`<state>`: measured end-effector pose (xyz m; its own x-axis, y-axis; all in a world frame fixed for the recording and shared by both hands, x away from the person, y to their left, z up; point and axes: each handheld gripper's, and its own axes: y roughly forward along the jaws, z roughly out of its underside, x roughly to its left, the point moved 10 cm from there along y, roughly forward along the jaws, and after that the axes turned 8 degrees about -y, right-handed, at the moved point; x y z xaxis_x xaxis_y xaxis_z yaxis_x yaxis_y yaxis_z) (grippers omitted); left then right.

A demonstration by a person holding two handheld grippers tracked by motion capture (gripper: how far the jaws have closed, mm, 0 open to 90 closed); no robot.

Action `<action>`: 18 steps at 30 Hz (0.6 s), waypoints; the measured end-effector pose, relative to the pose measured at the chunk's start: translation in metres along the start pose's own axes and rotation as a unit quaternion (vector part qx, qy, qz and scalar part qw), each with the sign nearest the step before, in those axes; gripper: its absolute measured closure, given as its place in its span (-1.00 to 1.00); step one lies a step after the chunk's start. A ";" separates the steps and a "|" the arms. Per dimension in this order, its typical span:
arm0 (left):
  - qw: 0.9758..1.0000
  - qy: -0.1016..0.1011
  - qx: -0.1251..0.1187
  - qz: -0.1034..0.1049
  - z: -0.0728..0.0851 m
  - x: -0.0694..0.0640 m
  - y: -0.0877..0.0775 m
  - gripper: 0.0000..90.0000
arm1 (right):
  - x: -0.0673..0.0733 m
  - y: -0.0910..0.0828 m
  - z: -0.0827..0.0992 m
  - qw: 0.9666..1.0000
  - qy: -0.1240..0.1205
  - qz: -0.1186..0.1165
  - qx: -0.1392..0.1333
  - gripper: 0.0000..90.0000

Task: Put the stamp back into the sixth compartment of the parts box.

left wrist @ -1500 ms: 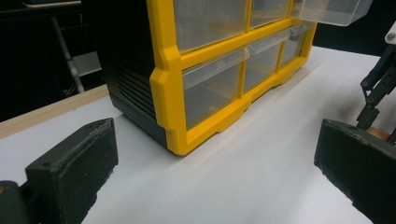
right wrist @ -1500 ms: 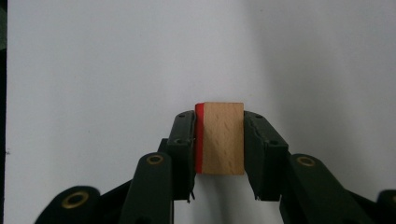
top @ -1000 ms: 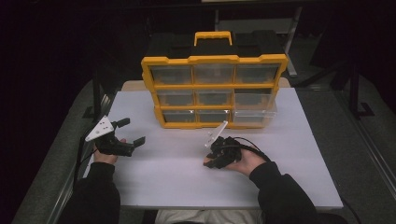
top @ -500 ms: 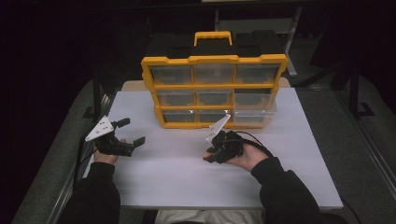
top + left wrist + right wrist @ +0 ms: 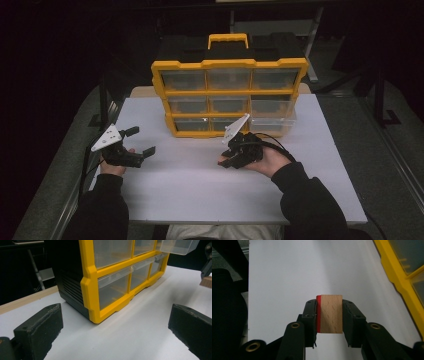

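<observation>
Since the earlier high view, the right gripper [image 5: 226, 161] has lifted a little off the white table [image 5: 200, 190] and edged toward the yellow organizer [image 5: 229, 95], while the left gripper [image 5: 141, 142] keeps its place near the table's left edge. Clamped between the right jaws sits a wooden block [image 5: 332, 313] with one red face [image 5: 318, 313] against one jaw; both pads press flat on its sides. Beyond that gripper, the organizer stands upright with rows of clear drawers; whether they hold anything cannot be told. One clear drawer [image 5: 272, 121] at the lower right is pulled out, just past the right gripper's plate. Left jaws stand wide apart with nothing between them, pointing at the organizer's lower corner [image 5: 93, 315], well clear of it.
</observation>
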<state>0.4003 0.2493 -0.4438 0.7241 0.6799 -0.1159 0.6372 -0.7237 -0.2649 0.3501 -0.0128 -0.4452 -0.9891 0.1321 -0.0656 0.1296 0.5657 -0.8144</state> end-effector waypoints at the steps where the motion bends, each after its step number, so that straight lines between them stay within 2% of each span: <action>1: 1.000 0.000 0.000 0.000 0.000 0.000 0.000 -1.00 | 0.000 -0.002 -0.001 1.000 0.001 0.001 -0.001 0.44; 18: 1.000 -0.001 0.000 0.001 0.000 -0.001 0.000 -1.00 | -0.005 -0.023 -0.006 1.000 0.002 0.015 -0.005 0.44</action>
<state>0.3999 0.2490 -0.4437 0.7244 0.6793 -0.1176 0.6364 -0.7245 -0.2646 0.3520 -0.0213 -0.4221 -0.9844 0.1529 -0.0867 0.1595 0.5690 -0.8068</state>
